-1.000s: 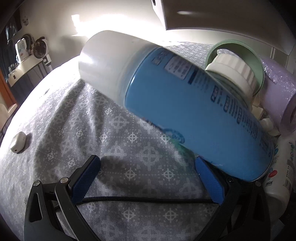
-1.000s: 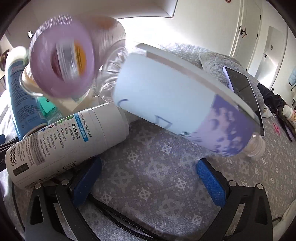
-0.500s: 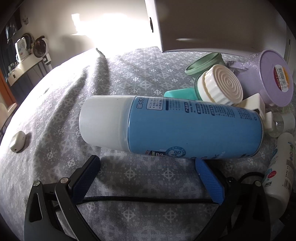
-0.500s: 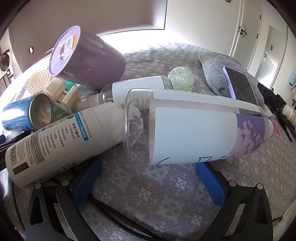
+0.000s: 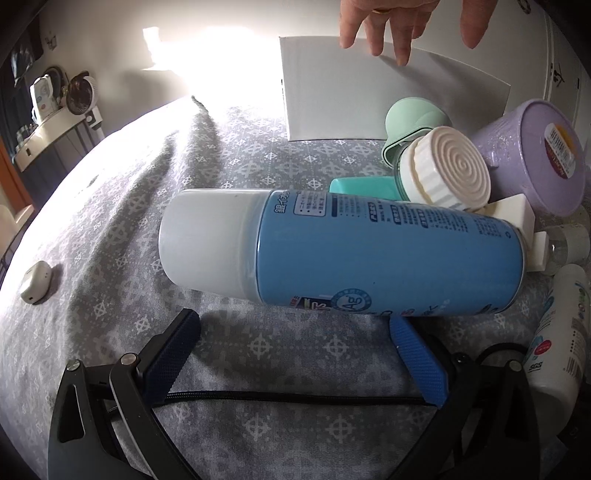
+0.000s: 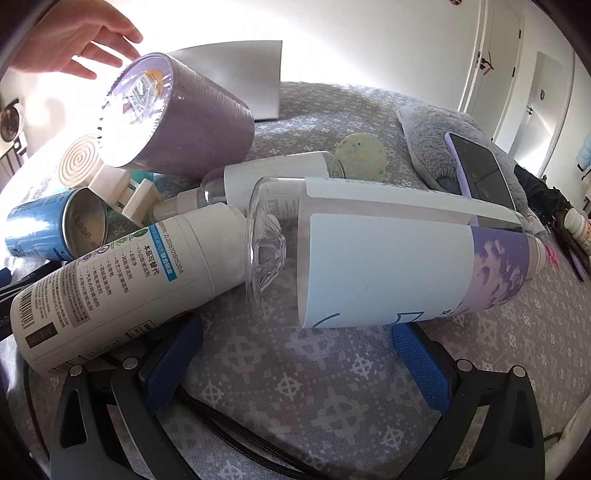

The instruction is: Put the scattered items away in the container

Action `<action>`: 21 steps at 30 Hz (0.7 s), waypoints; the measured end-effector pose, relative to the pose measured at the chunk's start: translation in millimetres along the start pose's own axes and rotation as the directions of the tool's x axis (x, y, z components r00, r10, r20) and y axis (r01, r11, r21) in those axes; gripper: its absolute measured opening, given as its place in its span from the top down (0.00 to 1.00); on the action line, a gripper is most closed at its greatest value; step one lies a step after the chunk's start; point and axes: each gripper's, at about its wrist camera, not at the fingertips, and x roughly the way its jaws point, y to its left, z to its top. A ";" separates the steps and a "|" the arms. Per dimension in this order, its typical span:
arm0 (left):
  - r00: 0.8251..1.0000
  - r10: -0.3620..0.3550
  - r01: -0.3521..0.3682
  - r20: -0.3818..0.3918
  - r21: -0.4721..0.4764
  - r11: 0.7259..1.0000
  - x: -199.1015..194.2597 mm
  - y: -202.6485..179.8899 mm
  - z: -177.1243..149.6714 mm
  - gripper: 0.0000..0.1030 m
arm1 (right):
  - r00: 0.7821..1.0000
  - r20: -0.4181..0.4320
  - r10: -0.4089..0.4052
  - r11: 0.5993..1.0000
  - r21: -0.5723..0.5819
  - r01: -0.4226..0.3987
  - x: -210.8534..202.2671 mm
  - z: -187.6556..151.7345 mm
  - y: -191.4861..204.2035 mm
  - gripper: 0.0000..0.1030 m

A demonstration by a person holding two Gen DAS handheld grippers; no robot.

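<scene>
The grey patterned bedspread [image 5: 110, 206] lay open and bare toward its left edge, where only a small white device [image 5: 35, 282] sat. At its far edge stood the white box [image 5: 369, 99], a hand [image 5: 399, 22] hovering over its rim. The big clear bottle [image 6: 388, 258] lay on its side just ahead of the right gripper [image 6: 295, 354], touching the white spray bottle [image 6: 118, 280]. The blue can [image 5: 369, 258] lay across the left gripper [image 5: 291, 343]. Both grippers were spread wide, grasping nothing. The purple tub [image 6: 177, 118] leaned among the smaller clutter.
</scene>
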 end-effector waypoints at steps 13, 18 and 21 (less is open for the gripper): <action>1.000 0.000 0.000 -0.001 0.000 1.000 2.0 2.2 3.3 0.00 | 1.000 0.000 0.000 1.000 0.000 0.000 -1.3 -0.6 0.6 0.00; 1.000 0.000 0.000 -0.001 0.000 1.000 1.9 2.2 3.3 0.00 | 1.000 0.000 0.000 1.000 0.000 0.000 -1.4 -0.6 0.5 0.00; 1.000 0.000 0.000 -0.001 0.000 1.000 1.8 2.2 3.3 0.00 | 1.000 0.000 0.000 1.000 0.000 0.000 -1.5 -0.6 0.5 0.00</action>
